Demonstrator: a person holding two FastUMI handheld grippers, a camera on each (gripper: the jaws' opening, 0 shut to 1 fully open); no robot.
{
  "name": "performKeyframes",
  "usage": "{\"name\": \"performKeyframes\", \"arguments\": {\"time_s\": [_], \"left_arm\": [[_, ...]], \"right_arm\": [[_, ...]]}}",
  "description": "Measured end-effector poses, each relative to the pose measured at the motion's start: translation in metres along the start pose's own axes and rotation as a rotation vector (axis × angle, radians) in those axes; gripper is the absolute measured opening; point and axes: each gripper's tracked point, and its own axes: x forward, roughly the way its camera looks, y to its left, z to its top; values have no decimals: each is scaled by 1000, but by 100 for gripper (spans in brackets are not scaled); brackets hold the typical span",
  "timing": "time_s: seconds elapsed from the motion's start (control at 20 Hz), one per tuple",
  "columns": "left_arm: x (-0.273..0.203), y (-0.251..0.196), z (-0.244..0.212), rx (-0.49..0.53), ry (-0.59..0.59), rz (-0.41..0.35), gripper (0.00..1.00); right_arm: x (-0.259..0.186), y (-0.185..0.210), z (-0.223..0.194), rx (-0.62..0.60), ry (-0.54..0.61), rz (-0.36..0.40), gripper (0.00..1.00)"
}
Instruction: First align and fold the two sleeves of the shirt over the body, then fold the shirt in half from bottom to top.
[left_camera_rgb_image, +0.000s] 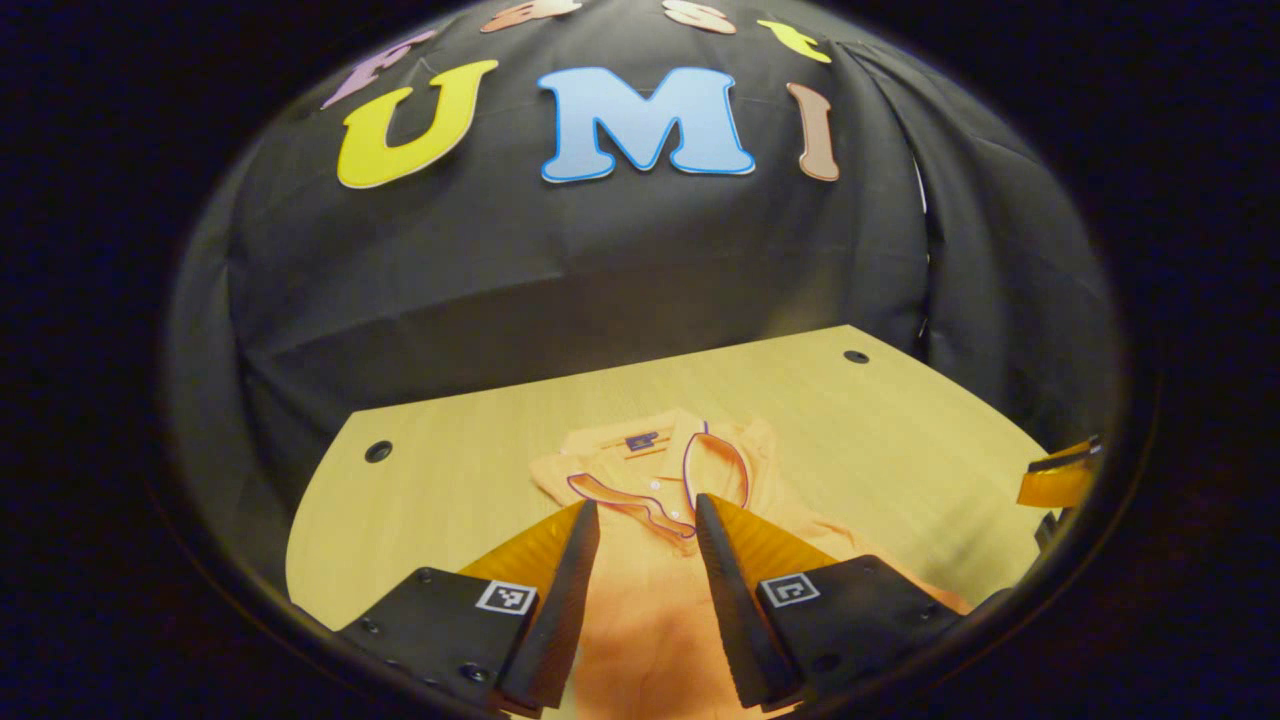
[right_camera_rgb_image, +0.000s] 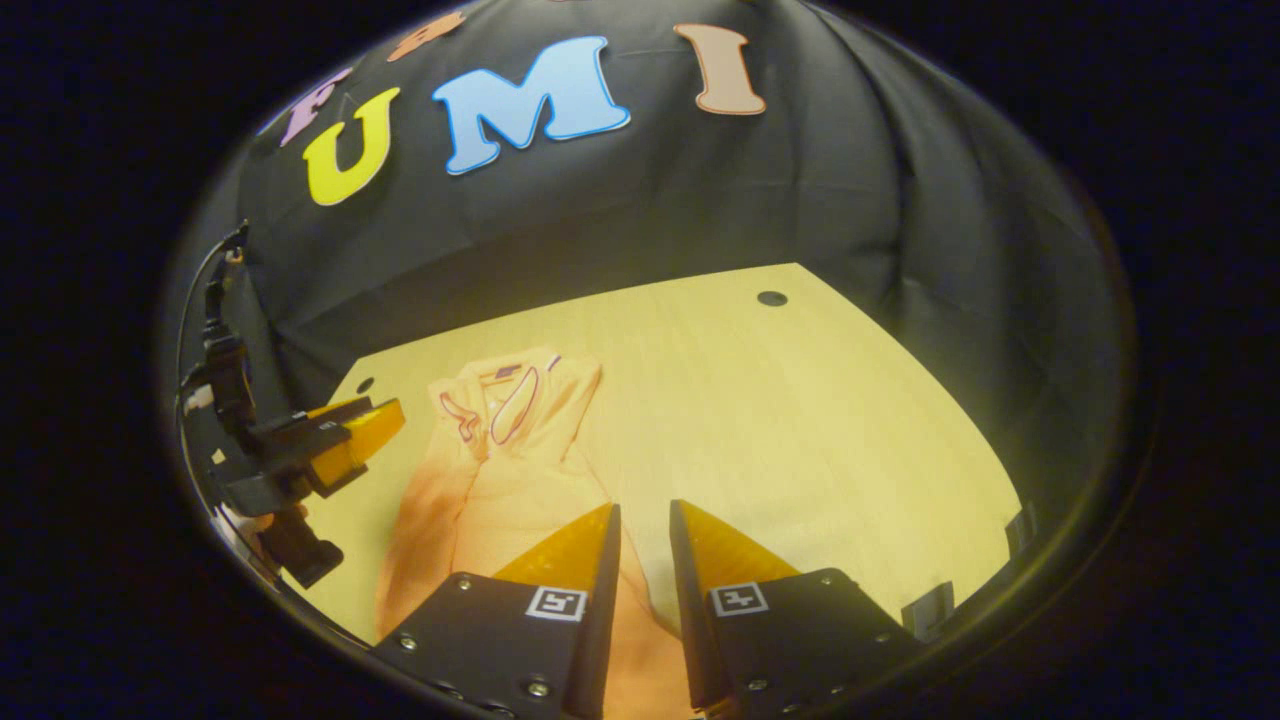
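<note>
An orange polo shirt (left_camera_rgb_image: 650, 480) lies on the wooden table (left_camera_rgb_image: 450, 480), its purple-trimmed collar toward the far wall. My left gripper (left_camera_rgb_image: 648, 506) hovers open over the shirt's chest, just short of the collar, with cloth showing through the gap between its fingers. In the right gripper view the shirt (right_camera_rgb_image: 500, 450) stretches from far left toward me. My right gripper (right_camera_rgb_image: 645, 508) stands open with a narrow gap over the shirt's near right edge. The left gripper (right_camera_rgb_image: 345, 440) also appears at the left of this view, and the right gripper (left_camera_rgb_image: 1060, 478) at the right edge of the left gripper view.
The black cloth wall closes the table's far side and right side. Round holes (left_camera_rgb_image: 378, 451) (left_camera_rgb_image: 856, 356) sit near the table's far corners. Bare wood (right_camera_rgb_image: 800, 430) spreads to the right of the shirt.
</note>
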Motion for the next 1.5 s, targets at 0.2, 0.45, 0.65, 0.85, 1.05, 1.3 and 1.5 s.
{"name": "performKeyframes", "arguments": {"time_s": [0.2,0.45,0.65,0.85,1.05,1.3,1.5], "left_arm": [[-44,7,-38,-15,39,38,72],[-91,10,-105,-53,133,72,72],[-128,4,-157,-62,214,54,72],[-154,-9,-200,-40,283,28,93],[-163,-14,-235,-27,341,24,99],[-161,-14,-254,-4,373,39,100],[-161,-17,-255,-64,371,47,98]], "right_arm": [[-1,9,-33,-43,63,40,31],[-1,12,-84,-102,172,57,31],[-2,11,-119,-145,262,64,50],[-7,12,-147,-170,336,69,58],[-12,11,-168,-207,381,54,65],[-11,14,-186,-322,377,46,90],[-7,17,-185,-298,352,38,90]]}}
